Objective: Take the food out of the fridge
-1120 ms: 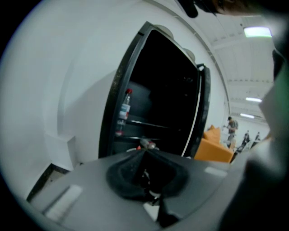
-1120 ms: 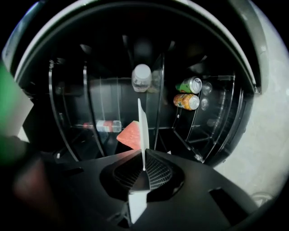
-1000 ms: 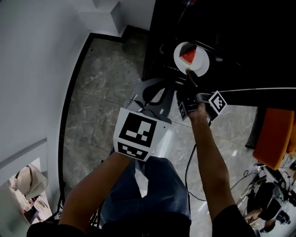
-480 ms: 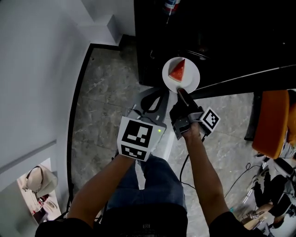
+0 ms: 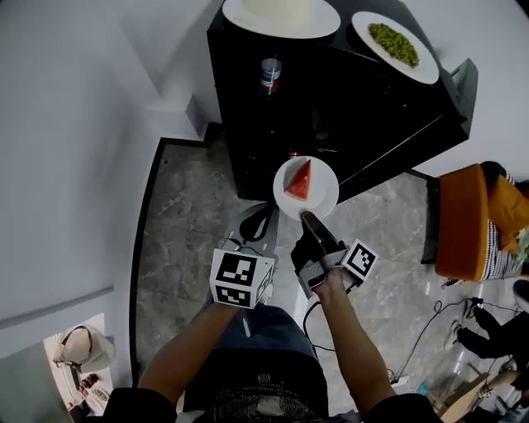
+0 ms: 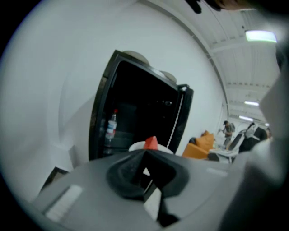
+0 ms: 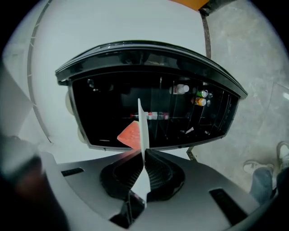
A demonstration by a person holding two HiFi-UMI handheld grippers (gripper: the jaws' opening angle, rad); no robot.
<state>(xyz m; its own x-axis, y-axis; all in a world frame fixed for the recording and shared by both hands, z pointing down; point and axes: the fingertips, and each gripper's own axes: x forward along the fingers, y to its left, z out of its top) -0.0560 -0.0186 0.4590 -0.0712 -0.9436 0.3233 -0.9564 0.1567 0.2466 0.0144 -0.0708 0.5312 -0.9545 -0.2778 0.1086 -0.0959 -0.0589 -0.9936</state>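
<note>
A white plate (image 5: 321,197) with a wedge of watermelon (image 5: 299,182) hangs in front of the open black fridge (image 5: 248,124), outside it. My right gripper (image 5: 306,216) is shut on the plate's near rim. In the right gripper view the plate (image 7: 140,122) stands edge-on between the pads, with the watermelon (image 7: 130,135) on its left. My left gripper (image 5: 261,221) hovers just left of the plate, its jaws together and holding nothing. Past the left gripper (image 6: 145,157) show the plate's rim (image 6: 134,146) and the watermelon's tip (image 6: 151,143). A bottle (image 5: 270,74) stands inside the fridge.
On the fridge's top lie a plate of green food (image 5: 395,43) and a large white plate (image 5: 281,15). The fridge door (image 6: 183,122) stands open to the right. An orange chair (image 5: 467,223) and floor cables (image 5: 430,322) are on the right, a white wall (image 5: 74,124) on the left.
Both grippers have risen and drawn back from the fridge. The plate with the watermelon has come out with the right gripper. The fridge's top and its plates have come into view.
</note>
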